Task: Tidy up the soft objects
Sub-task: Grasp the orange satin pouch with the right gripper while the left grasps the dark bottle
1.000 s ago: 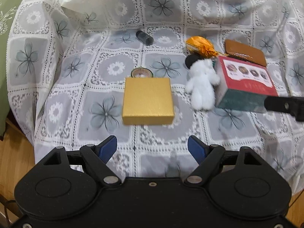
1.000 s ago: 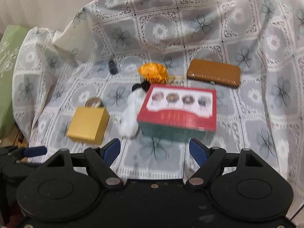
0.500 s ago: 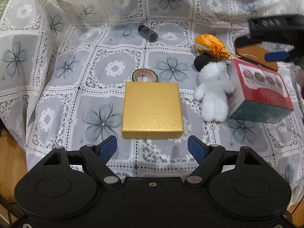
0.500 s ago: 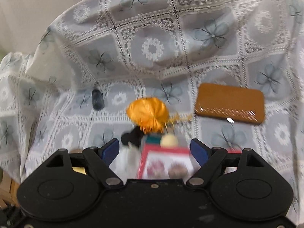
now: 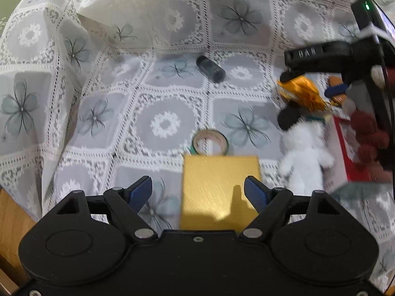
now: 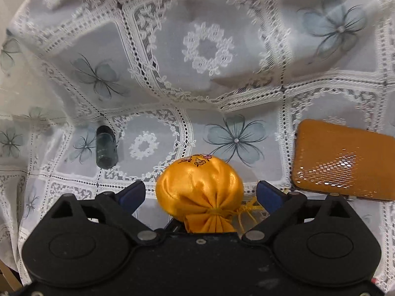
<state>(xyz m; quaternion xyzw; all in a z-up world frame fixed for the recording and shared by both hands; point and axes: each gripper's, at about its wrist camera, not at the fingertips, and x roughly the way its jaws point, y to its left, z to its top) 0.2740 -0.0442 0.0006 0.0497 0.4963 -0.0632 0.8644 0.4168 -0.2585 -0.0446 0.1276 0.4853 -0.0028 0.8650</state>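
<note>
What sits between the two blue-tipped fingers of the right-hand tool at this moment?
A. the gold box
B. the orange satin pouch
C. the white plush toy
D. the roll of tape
B: in the right wrist view the orange satin pouch lies between the open fingers of the right gripper, which flank it with a gap on each side.
</note>
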